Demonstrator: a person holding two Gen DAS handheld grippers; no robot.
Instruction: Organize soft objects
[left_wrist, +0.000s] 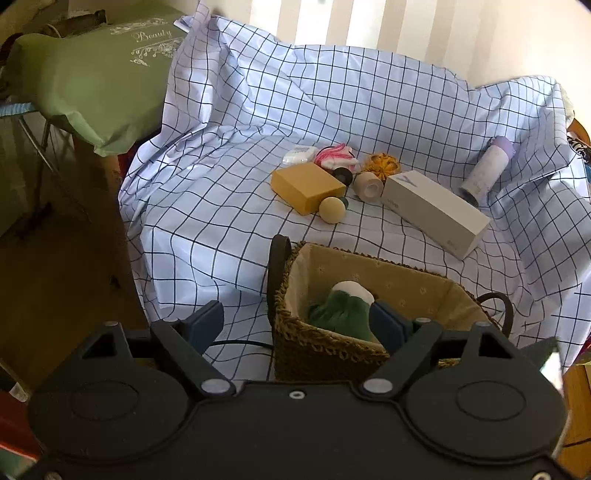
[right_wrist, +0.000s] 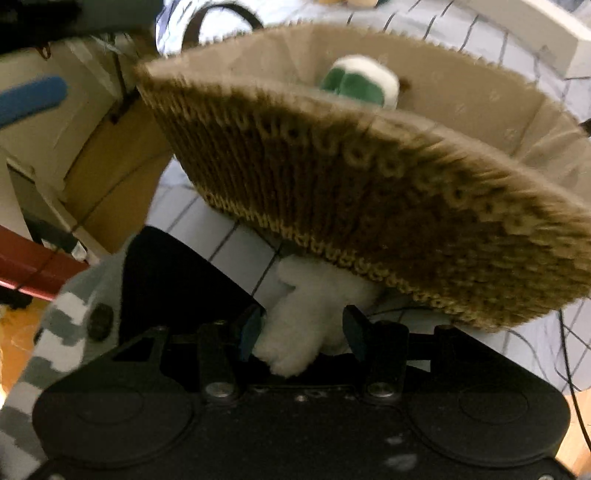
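A woven basket (left_wrist: 369, 258) with a beige lining stands on the checked cloth, and a green-and-white plush (left_wrist: 343, 310) lies inside it. My left gripper (left_wrist: 295, 321) hovers open over the basket's near left corner, holding nothing. In the right wrist view the basket (right_wrist: 369, 184) fills the frame, with the green plush (right_wrist: 358, 81) at its far side. A white fluffy plush (right_wrist: 306, 302) lies on the cloth against the basket's near wall. My right gripper (right_wrist: 301, 325) points down with its pads against that plush's sides.
Beyond the basket lie a yellow sponge block (left_wrist: 306, 186), a cream ball (left_wrist: 331, 209), a pink-and-white cloth (left_wrist: 336, 157), an orange knit ball (left_wrist: 380, 164), a tape roll (left_wrist: 367, 186), a long white box (left_wrist: 436, 212) and a lilac bottle (left_wrist: 485, 170). Grey-and-white striped fabric (right_wrist: 66, 332) hangs at the left.
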